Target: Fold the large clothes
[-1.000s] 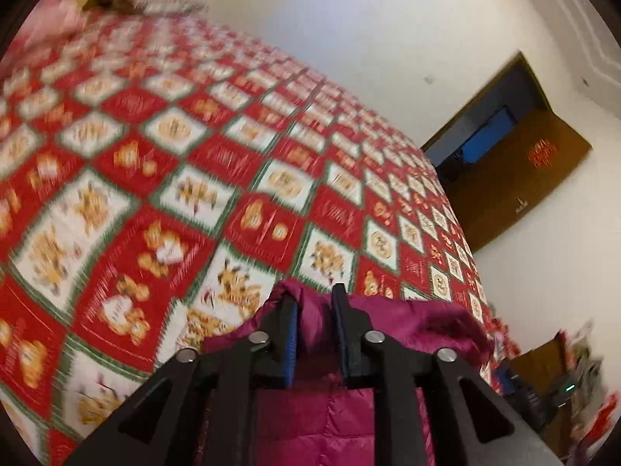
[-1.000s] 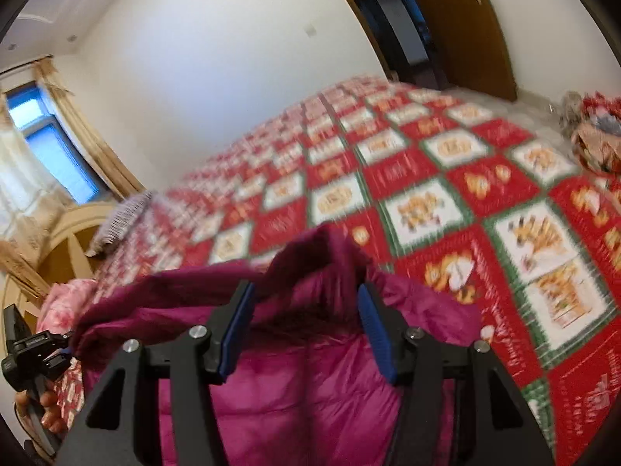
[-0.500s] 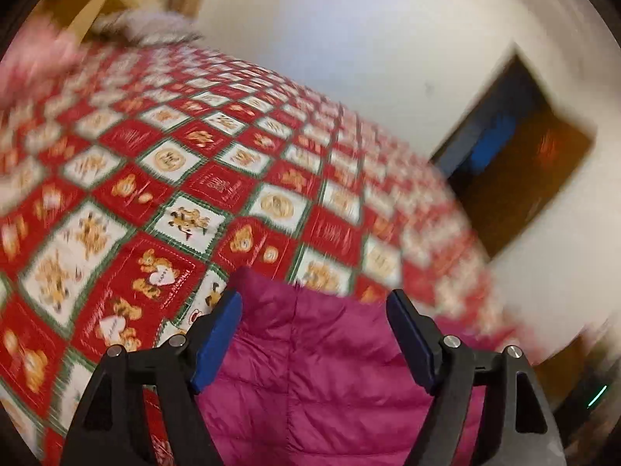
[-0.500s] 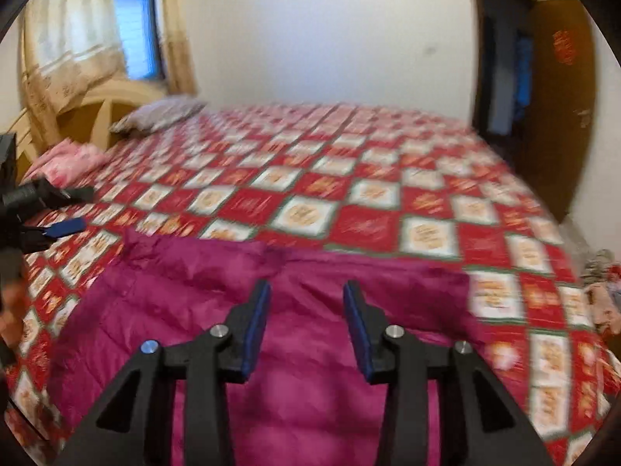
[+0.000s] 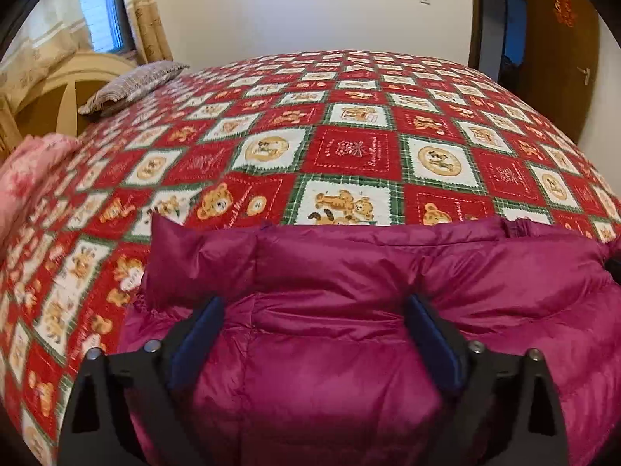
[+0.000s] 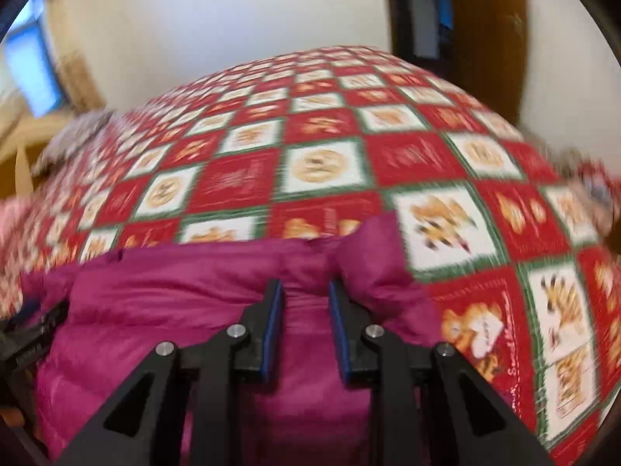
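Note:
A magenta puffer jacket (image 5: 349, 272) lies flat on the bed's red quilt (image 5: 349, 151), its far edge running left to right. My left gripper (image 5: 314, 303) is wide open and empty just above the jacket's left part. In the right wrist view the jacket (image 6: 186, 291) fills the lower left. My right gripper (image 6: 306, 291) hangs over its right end with its jaws a narrow gap apart and nothing between them. The left gripper also shows at the left edge of the right wrist view (image 6: 31, 334).
The quilt has red and white bear squares. A striped pillow (image 5: 128, 85) and pink bedding (image 5: 27, 171) lie at the left by the cream headboard (image 5: 58, 89). A brown door (image 5: 559, 46) stands open at the back right. Clutter (image 6: 597, 190) lies beyond the bed's right edge.
My left gripper opened and let go of the jacket. My right gripper narrowed. The jacket, held up a second ago, now lies spread on the quilt. Both cameras swung level toward the far wall.

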`<state>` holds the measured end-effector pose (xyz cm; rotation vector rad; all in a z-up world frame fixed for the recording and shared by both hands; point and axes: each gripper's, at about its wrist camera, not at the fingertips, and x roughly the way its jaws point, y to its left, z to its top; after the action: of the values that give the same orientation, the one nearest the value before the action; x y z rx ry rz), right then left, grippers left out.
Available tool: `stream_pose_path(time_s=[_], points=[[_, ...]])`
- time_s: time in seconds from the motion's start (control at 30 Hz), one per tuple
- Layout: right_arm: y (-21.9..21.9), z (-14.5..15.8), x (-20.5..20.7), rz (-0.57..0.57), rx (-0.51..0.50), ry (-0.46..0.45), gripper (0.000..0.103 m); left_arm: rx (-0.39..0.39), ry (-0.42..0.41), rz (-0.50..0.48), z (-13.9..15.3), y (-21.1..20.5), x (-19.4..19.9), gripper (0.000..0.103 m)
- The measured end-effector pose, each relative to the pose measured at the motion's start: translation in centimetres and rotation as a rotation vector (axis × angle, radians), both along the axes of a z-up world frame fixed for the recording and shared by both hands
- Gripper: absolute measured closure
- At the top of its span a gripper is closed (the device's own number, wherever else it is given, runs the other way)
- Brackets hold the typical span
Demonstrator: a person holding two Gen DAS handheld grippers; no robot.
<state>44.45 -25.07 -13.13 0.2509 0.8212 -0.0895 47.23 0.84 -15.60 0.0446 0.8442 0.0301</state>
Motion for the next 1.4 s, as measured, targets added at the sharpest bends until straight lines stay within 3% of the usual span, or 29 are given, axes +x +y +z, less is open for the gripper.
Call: stream_pose_path(time_s=[0.13,0.23,0.37,0.47,0.57,0.67,0.73,1.1,1.17,1.4], points=[[-2.0,-1.0,-0.3,-0.113,0.069,-0.016,0.084,-0.065,-0.001,0.012,-0.6,0.7,0.1,0.002],[-2.4,-1.1,0.2,-0.133,0.088,-0.013,0.084,-0.062,0.002,0.022,-0.8,0.5,0.2,0.001],[-1.8,-0.9,0.5,-0.124,0.033,0.027,0.084,-0.032,0.009,0.021,-1.0,0.1,0.3,0.001],[-1.1,0.7,-1.5,-0.143,-0.083,0.050,0.084,-0.039,0.013,0.022,-1.1,0.3,0.2,0.001],[-1.1,1.7,-4.3,-0.129,-0.096,0.026,0.084,-0.039,0.013,0.022,-1.1,0.4,0.2,0.001],[-1.8,-0.1,-5.9,-0.137,-0.072,0.060,0.082,-0.040,0.012,0.021,-1.1,0.4,0.2,0.001],[-2.4,-1.4,-6.5,-0.135,-0.015,0.030,0.082,-0.039,0.011,0.019,-1.1,0.3,0.2,0.001],[-2.0,-1.6,-6.0,-0.135,-0.044,-0.004,0.081,-0.064,0.040,-0.002,-1.0,0.6,0.0,0.001],[-1.9,-1.6,-6.2,-0.135,-0.048,-0.006,0.081,-0.061,0.056,-0.029,-0.2,0.7,-0.9,0.001],[-1.5,-1.4,-5.9,-0.135,-0.079,0.012,0.080,-0.151,-0.031,-0.100,3.4,-0.1,-8.9,0.001]])
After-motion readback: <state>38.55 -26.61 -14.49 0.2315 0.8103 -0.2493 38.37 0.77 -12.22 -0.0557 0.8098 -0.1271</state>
